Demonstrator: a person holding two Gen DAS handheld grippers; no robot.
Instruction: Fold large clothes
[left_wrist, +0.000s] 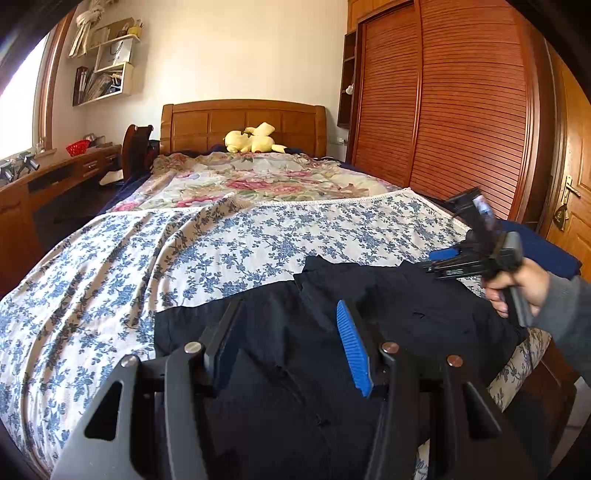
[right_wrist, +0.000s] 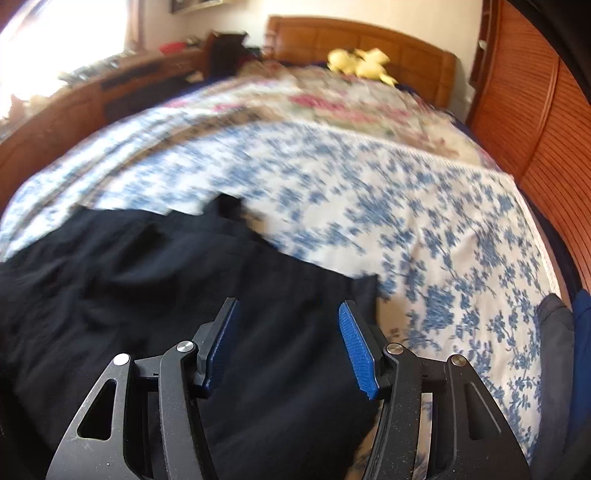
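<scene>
The dark clothes (left_wrist: 332, 332) lie on the bed (left_wrist: 110, 277). Both grippers, left (left_wrist: 288, 332) and right (right_wrist: 288, 332), hover with jaws half open, holding nothing. Soft, floppy cloth; grab an edge.

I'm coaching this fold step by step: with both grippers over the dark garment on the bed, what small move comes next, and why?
Probably lower the right gripper onto the dark garment near its right edge and close. Its jaws stand open with nothing between them, the cloth lies flat on the floral sheet, and the left gripper is also open above it.
</scene>
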